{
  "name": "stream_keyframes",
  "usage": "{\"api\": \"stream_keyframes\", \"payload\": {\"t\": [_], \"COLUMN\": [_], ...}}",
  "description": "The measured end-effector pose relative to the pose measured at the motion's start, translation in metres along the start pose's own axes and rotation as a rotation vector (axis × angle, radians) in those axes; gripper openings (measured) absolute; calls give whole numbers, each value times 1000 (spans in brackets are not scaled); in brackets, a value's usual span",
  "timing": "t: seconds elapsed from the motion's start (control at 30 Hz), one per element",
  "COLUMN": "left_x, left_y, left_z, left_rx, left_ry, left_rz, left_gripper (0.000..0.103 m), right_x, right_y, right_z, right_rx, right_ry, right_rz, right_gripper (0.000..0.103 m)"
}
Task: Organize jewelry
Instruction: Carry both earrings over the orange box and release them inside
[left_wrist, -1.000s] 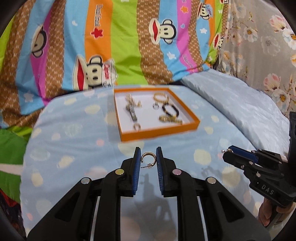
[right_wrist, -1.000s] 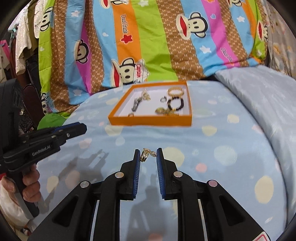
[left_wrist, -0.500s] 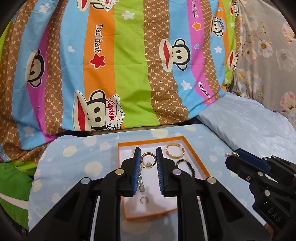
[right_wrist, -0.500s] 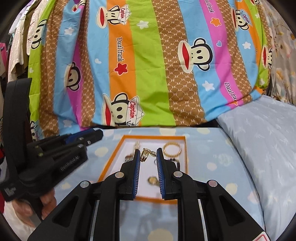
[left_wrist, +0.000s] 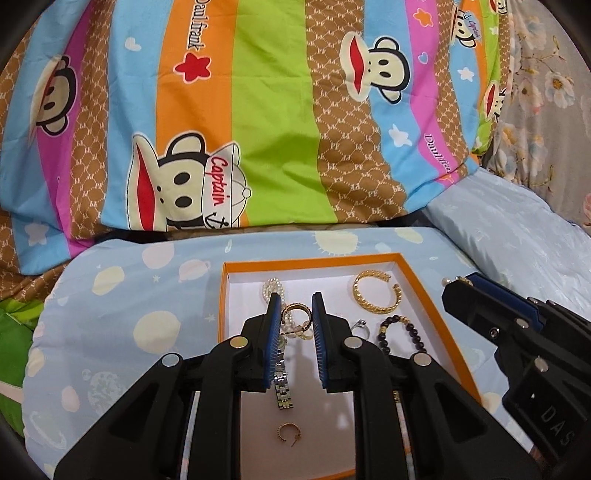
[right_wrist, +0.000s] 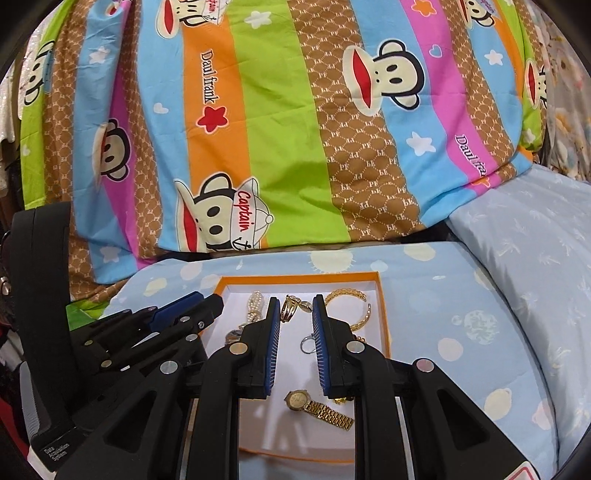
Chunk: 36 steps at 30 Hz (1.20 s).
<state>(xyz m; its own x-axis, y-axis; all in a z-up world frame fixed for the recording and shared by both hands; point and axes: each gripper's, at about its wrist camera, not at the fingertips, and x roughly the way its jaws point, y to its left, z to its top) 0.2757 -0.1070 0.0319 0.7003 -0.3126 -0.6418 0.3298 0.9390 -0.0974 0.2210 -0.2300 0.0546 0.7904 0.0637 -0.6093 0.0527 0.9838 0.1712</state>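
Observation:
An orange-rimmed white tray (left_wrist: 312, 261) (right_wrist: 384, 317) lies on the blue spotted bedding. It holds a gold bangle (left_wrist: 375, 291), a dark bead bracelet (left_wrist: 402, 330), a silver watch (left_wrist: 282, 384), a gold watch (right_wrist: 317, 406), a pearl piece (left_wrist: 273, 288) and a small gold hoop (left_wrist: 288, 431). My left gripper (left_wrist: 294, 317) is shut on a gold hoop earring (left_wrist: 295, 314), held above the tray. My right gripper (right_wrist: 294, 314) is shut on a gold ring piece (right_wrist: 291, 304), also above the tray; it shows at the right of the left wrist view (left_wrist: 458, 286).
A striped monkey-print duvet (left_wrist: 258, 129) is piled behind the tray. A pale blue pillow (left_wrist: 517, 236) lies to the right, with floral fabric (left_wrist: 554, 85) behind it. Spotted bedding (left_wrist: 129, 314) extends to the left of the tray.
Both grippers have moved forward from the near bedding to above the tray, each still holding its piece. The tray now lies right under the fingers.

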Motion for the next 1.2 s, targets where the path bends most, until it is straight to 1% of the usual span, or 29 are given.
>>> {"api": "stream_keyframes", "payload": {"t": [0.1, 0.2, 0.3, 0.63, 1.07, 1.2], "left_x": [11, 22, 26, 31, 36, 35], "left_y": [3, 6, 6, 0, -2, -3], "left_z": [-5, -10, -14, -20, -23, -24], "left_rx": [-3, -8, -3, 26, 32, 35], "left_ry": [28, 60, 67, 73, 81, 71], "left_rz": [3, 3, 13, 11, 14, 32], "left_gripper": [16, 16, 16, 16, 17, 27], "right_x": [16, 32, 41, 53, 63, 64], "right_y": [-6, -8, -9, -7, -6, -6], "right_z": [-8, -19, -26, -34, -39, -40], "right_rx": [18, 11, 6, -18, -31, -31], "right_ry": [29, 75, 100, 132, 158, 159], "right_rz": [0, -14, -19, -21, -24, -28], "right_gripper": [17, 17, 17, 17, 17, 18]}}
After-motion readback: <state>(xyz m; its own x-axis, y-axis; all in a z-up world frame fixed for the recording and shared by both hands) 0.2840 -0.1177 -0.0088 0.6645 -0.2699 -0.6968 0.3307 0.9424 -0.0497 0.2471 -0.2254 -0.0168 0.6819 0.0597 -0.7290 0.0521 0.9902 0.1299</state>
